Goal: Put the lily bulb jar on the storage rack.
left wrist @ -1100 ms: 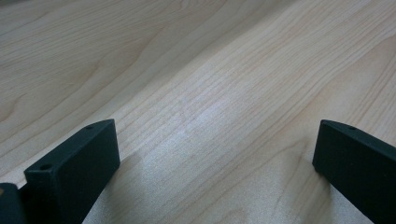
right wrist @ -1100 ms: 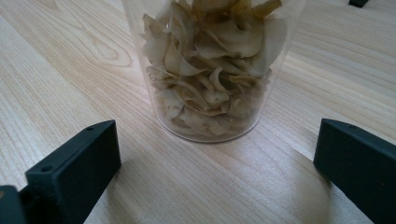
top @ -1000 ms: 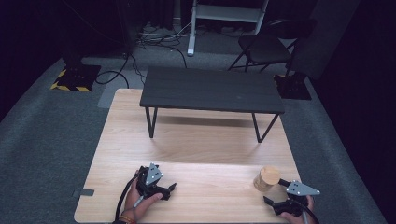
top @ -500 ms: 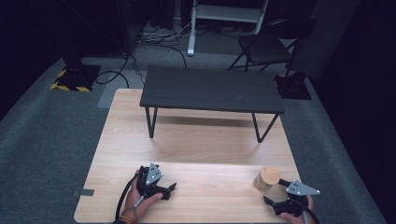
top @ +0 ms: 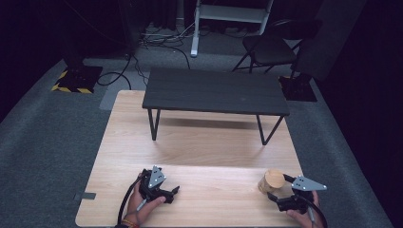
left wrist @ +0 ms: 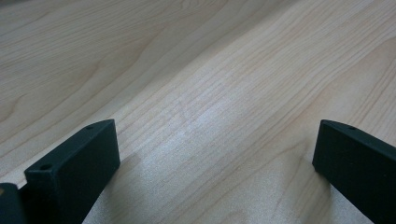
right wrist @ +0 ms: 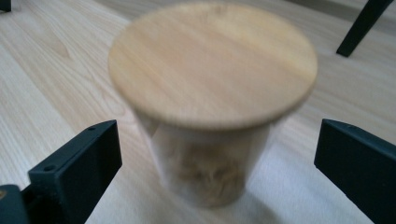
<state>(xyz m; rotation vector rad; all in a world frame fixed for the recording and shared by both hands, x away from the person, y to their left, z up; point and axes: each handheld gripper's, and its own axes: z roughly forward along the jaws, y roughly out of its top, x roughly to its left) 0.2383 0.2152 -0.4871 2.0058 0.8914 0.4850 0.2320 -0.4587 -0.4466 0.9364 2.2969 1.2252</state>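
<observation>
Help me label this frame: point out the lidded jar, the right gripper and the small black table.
lidded jar (right wrist: 212,60), right gripper view, on its round wooden lid.
right gripper (top: 277,199), high view, midway between its jaws.
small black table (top: 216,90), high view, on its dark top.

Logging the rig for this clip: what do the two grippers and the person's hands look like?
Both grippers are black, each with two flat, block-like black jaws with small holes. The left gripper and right gripper each carry a grey three-cornered plate with dark dots on top. A black cable loops back from each toward the person. The left hand has a reddish-orange band at the wrist; no sleeves show.
</observation>
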